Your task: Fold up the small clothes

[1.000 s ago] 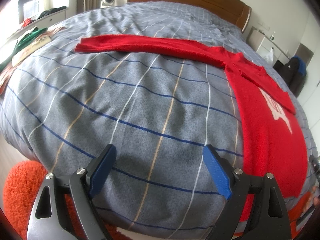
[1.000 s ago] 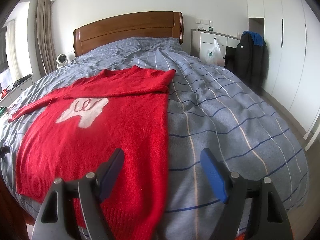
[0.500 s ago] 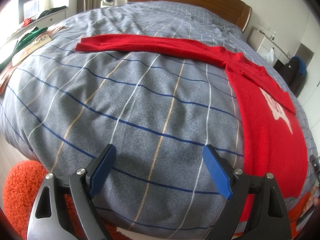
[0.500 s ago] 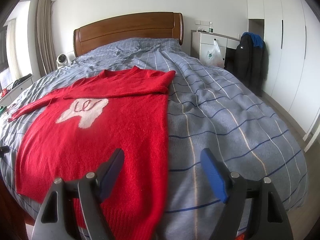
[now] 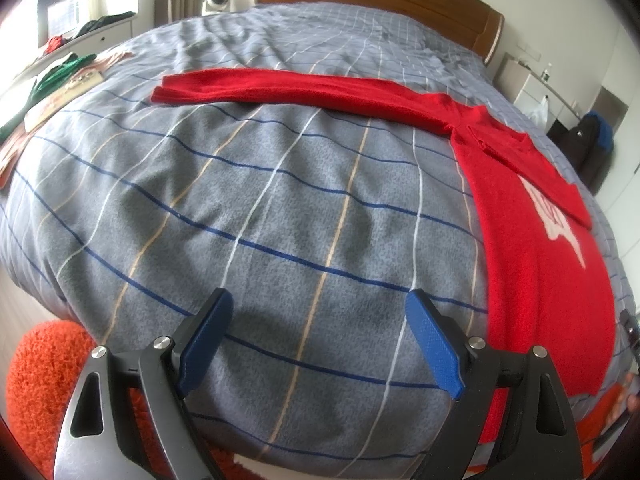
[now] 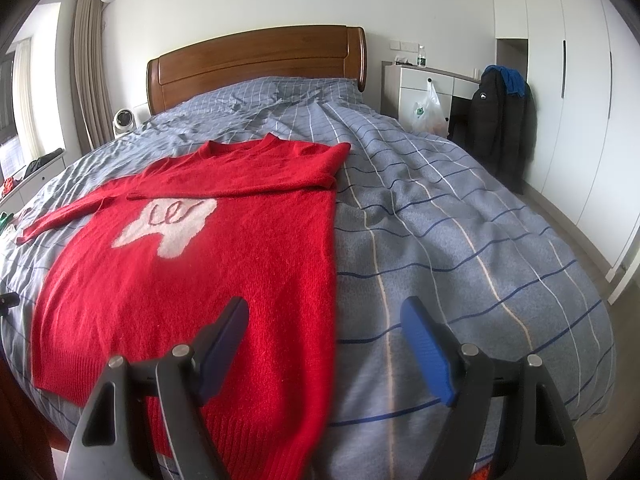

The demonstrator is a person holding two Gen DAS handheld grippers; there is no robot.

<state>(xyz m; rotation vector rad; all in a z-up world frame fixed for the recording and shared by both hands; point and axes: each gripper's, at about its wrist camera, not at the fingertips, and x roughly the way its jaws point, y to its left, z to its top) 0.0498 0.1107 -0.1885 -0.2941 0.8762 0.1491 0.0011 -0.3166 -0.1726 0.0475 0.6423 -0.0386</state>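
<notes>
A red sweater [image 6: 208,272] with a white motif [image 6: 168,222] lies flat, front up, on the grey checked bed cover [image 6: 460,240]. Its right sleeve is folded across the chest; its left sleeve [image 5: 288,86] stretches straight out to the side. My left gripper [image 5: 318,340] is open and empty above bare bed cover [image 5: 240,200], left of the sweater body [image 5: 540,260]. My right gripper [image 6: 324,344] is open and empty, hovering over the sweater's lower right hem edge.
A wooden headboard [image 6: 260,56] stands at the far end. A white dresser with a plastic bag [image 6: 428,108] and a dark jacket [image 6: 502,120] stand at the right. Clothes [image 5: 56,76] lie at the bed's left side. An orange fluffy rug [image 5: 40,376] lies on the floor.
Both grippers have barely moved; the right wrist view has shifted slightly. The sweater lies as before.
</notes>
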